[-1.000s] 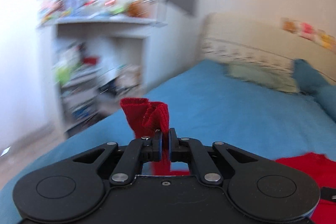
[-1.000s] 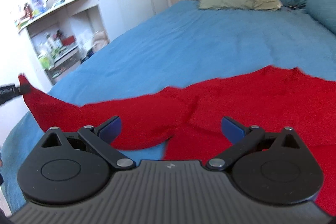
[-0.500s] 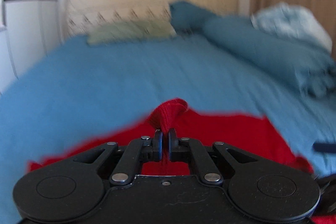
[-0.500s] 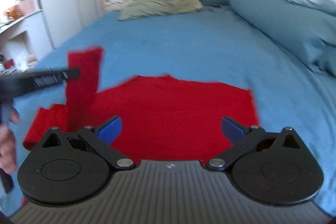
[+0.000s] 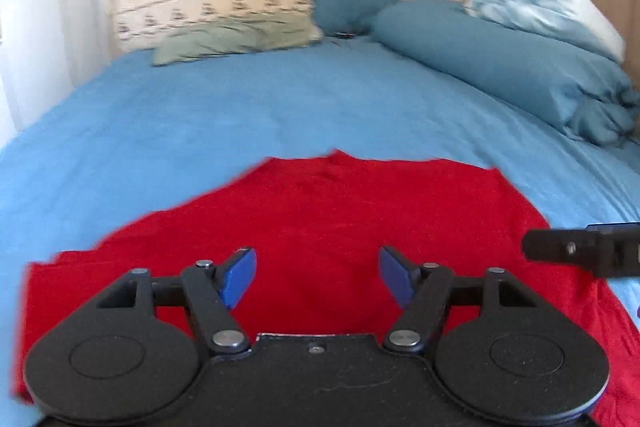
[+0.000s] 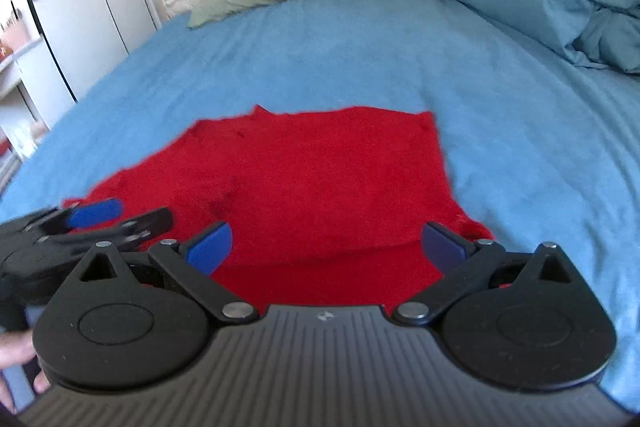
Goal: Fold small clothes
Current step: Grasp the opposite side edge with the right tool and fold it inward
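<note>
Both tongs, the left tongs and the right tongs, are released and empty. The red garment lies flat on the bed. Grasp two matching corners, then fold evenly.

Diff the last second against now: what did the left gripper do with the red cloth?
The left gripper carried the pinched sleeve end in over the red garment, then opened and let go; the cloth now lies flat on the blue bedsheet, sleeve folded in. The right gripper stayed open and empty throughout.
</note>
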